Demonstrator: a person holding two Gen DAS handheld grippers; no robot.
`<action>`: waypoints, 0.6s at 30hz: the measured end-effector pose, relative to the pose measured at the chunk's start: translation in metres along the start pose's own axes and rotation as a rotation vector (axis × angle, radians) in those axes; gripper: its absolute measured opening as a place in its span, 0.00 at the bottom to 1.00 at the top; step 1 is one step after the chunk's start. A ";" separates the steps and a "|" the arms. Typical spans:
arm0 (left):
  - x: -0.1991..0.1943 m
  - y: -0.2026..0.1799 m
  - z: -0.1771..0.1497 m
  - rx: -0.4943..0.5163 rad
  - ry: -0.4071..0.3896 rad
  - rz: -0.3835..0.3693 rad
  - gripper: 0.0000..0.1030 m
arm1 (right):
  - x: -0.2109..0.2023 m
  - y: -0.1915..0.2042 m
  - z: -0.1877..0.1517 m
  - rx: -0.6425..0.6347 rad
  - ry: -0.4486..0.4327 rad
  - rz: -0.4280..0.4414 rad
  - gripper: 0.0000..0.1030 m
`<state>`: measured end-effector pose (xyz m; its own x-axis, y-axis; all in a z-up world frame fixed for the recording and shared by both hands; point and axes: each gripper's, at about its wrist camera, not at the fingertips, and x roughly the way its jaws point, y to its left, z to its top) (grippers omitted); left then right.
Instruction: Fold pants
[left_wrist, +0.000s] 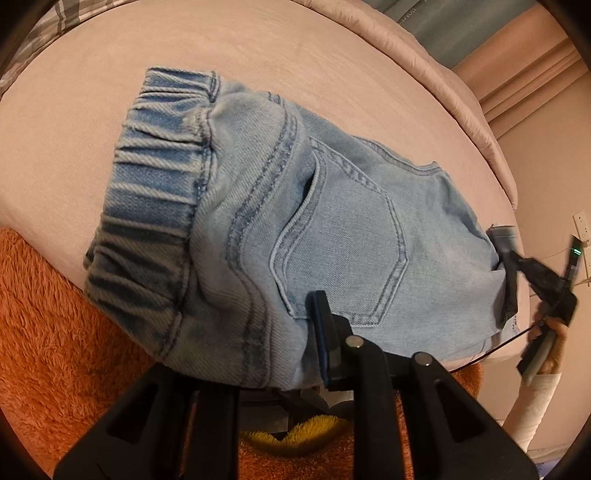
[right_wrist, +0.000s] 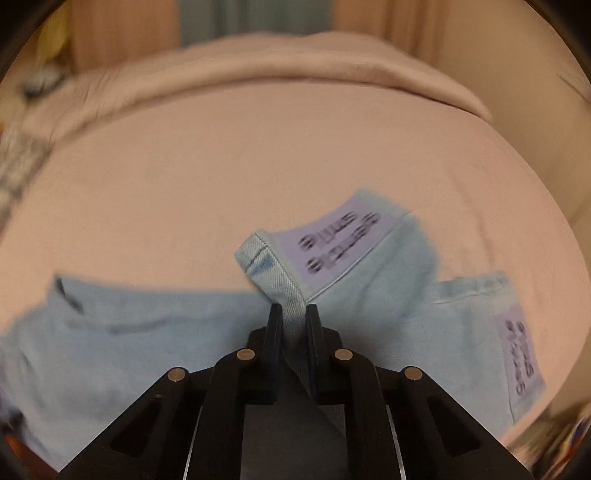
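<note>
Currently, light blue jeans (left_wrist: 295, 229) lie folded on the pink bed (left_wrist: 110, 92). Left hand-held gripper (left_wrist: 325, 332) clamps the jeans' near edge; right hand-held gripper (right_wrist: 292, 317) pinches a hem (right_wrist: 273, 269) beside a lilac label (right_wrist: 332, 243).

The light is warm and a bit dim, so the bed sheet (left_wrist: 110, 110) looks pinkish. The left wrist picture is sharp in the middle. The right wrist picture is smeared, and the jeans (right_wrist: 147, 332) look fuzzy. Both pictures bend round, with dark corners.
</note>
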<state>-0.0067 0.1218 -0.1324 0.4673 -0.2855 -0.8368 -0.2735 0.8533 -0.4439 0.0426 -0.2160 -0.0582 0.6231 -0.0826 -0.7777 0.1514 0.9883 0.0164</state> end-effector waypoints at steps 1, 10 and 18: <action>0.000 0.001 0.000 0.000 0.000 -0.002 0.20 | -0.011 -0.012 0.002 0.052 -0.037 0.020 0.10; -0.001 0.001 0.000 0.001 0.002 0.002 0.20 | -0.089 -0.145 -0.061 0.539 -0.253 -0.051 0.10; -0.001 0.003 0.001 -0.012 0.009 -0.008 0.20 | -0.043 -0.177 -0.109 0.660 -0.068 -0.113 0.09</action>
<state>-0.0069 0.1252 -0.1326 0.4619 -0.2963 -0.8360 -0.2801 0.8456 -0.4544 -0.0944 -0.3732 -0.0965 0.6199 -0.2099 -0.7561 0.6420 0.6897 0.3349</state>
